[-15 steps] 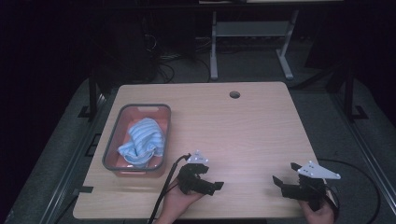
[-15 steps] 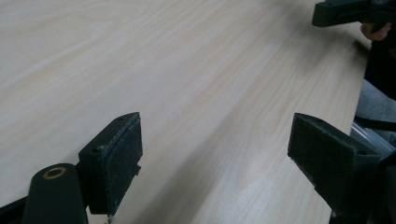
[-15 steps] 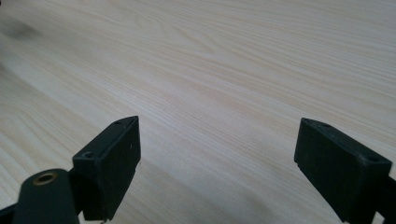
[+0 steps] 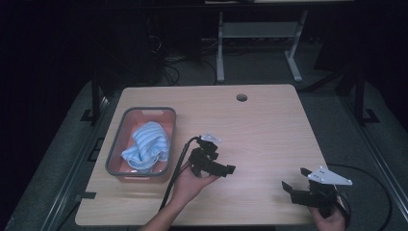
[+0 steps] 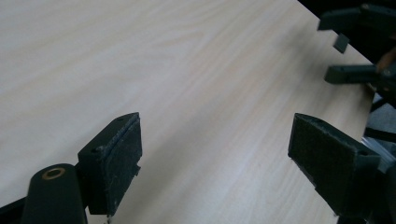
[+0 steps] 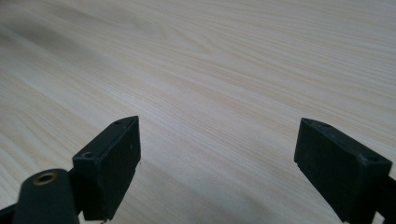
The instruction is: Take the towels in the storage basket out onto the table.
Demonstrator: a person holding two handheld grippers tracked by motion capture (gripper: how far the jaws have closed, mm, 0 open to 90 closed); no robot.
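Blue-and-white striped cloth (image 4: 146, 146) lay crumpled in a grey-rimmed tray (image 4: 114, 146) with a reddish floor, at the left centre of the high view, on the left part of a pale wood-grain table (image 4: 269, 130). Just right of the tray, near the middle of the frame, the person's left hand (image 4: 188, 184) held the left gripper (image 4: 230, 169) above the tabletop, its black jaws pointing toward the right of the picture and its cable (image 4: 176, 169) running down past the tray's corner. In the left gripper view its jaws stood spread wide with nothing between the pads (image 5: 122, 161) but bare wood, and the other gripper's jaws appeared at the upper right of that frame. At the lower right of the high view, the right gripper (image 4: 294, 180), topped by a grey three-cornered plate (image 4: 329, 176), sat near the table's front edge, well apart from the tray; the right gripper view showed its jaws likewise spread over bare wood. A round hole (image 4: 241, 97) marked the table's far side, upper centre.
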